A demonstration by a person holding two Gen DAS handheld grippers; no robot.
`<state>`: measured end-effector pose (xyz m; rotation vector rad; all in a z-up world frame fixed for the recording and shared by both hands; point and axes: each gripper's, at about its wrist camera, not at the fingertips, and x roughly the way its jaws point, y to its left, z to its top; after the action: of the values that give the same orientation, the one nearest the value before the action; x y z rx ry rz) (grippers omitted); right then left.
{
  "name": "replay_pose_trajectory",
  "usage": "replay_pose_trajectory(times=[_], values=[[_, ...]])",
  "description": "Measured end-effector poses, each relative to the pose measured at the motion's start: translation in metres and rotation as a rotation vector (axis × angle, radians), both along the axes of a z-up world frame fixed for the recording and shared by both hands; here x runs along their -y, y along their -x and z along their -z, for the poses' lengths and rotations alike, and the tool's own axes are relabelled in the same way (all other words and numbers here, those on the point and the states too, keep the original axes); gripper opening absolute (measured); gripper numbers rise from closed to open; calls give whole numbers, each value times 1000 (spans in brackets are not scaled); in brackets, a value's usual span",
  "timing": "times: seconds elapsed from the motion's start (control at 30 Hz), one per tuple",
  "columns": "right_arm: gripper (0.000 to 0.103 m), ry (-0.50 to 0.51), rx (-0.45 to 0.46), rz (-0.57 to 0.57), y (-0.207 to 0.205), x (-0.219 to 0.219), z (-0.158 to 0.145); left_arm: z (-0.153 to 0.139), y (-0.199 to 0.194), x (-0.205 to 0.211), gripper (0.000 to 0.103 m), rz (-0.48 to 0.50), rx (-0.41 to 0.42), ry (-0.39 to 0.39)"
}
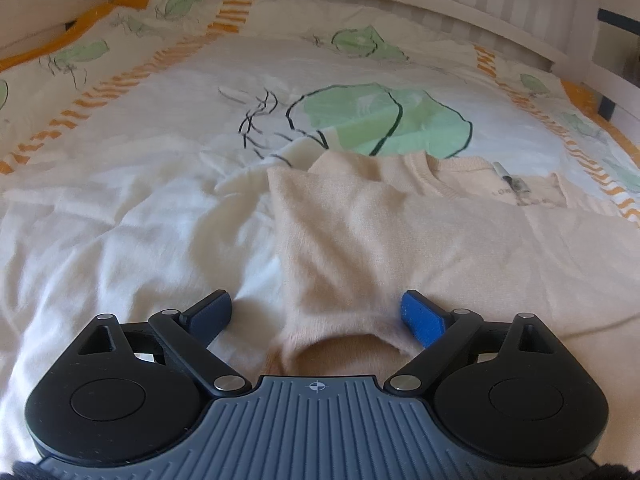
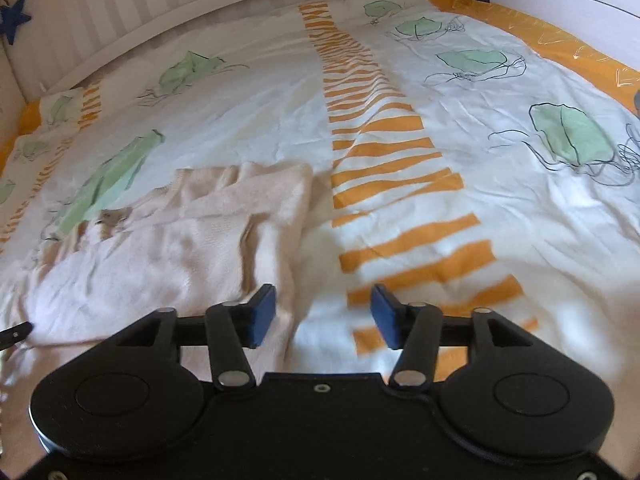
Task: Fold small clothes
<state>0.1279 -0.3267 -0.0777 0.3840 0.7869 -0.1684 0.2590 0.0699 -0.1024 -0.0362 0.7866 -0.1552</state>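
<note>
A small pale peach fuzzy sweater (image 1: 380,232) lies on the bed cover, with a sleeve folded across its body and its neckline and label toward the far right. My left gripper (image 1: 316,316) stands open, wide astride the near open end of a folded sleeve; the blue pads (image 1: 420,320) do not press on it. In the right wrist view the sweater (image 2: 180,248) lies crumpled at the left. My right gripper (image 2: 322,314) is open just past the sweater's right edge, with only bedding between its fingers.
The bed cover (image 1: 120,200) is white with green leaf prints and orange striped bands (image 2: 400,184). A pale wooden bed rail (image 1: 400,4) runs along the far side. A blue star (image 2: 14,18) hangs at the far left.
</note>
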Motion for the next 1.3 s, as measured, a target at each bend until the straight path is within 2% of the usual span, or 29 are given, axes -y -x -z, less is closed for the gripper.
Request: replay_pose_trajectory(times=[0.03, 0.07, 0.27, 0.53, 0.67, 0.77, 1.0, 1.1, 1.17, 1.3], values=[[75, -10, -4, -12, 7, -1, -2, -2, 4, -3, 93, -1, -15, 10], [77, -20, -12, -26, 15, -3, -4, -5, 10, -7, 93, 0, -33, 21], [81, -108, -105, -97, 55, -18, -8, -17, 61, -22, 93, 79, -130, 3], [86, -241, -228, -128, 112, -35, -3, -26, 127, -43, 93, 95, -265, 118], [87, -294, -252, -142, 133, -40, 0, -26, 151, -42, 93, 114, -285, 122], [88, -292, -251, -168, 141, -45, -4, -25, 166, -41, 93, 123, -301, 123], [102, -286, -272, -243, 145, -59, -4, -21, 185, -40, 93, 127, -332, 130], [102, -270, -289, -281, 145, -68, -1, -18, 187, -41, 94, 134, -329, 134], [103, -265, -291, -301, 147, -72, 2, -17, 186, -39, 102, 143, -331, 141], [103, -263, -264, -310, 151, -74, 3, -16, 190, -31, 102, 163, -328, 108]])
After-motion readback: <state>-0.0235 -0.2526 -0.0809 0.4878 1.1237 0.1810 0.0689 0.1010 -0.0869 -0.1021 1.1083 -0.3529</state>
